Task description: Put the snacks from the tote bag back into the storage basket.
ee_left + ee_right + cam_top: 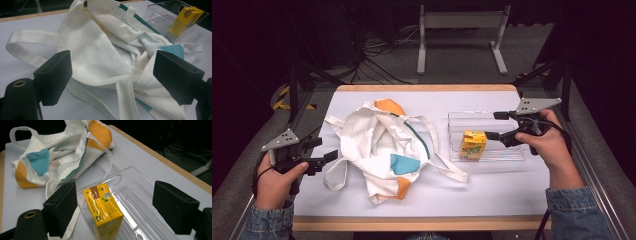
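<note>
My right gripper (pixel 495 125) has its jaws wide apart, around the yellow carton (pixel 103 211), which stands in the clear tray (pixel 512 152). It looks light and stiff; I would pinch its flat sides. My left gripper (pixel 326 150) is also spread, empty, facing the soft cloth bag (pixel 379 147).

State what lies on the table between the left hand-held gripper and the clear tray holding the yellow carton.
The crumpled white tote bag lies between the left hand-held gripper and the clear tray, as the high view shows.
</note>
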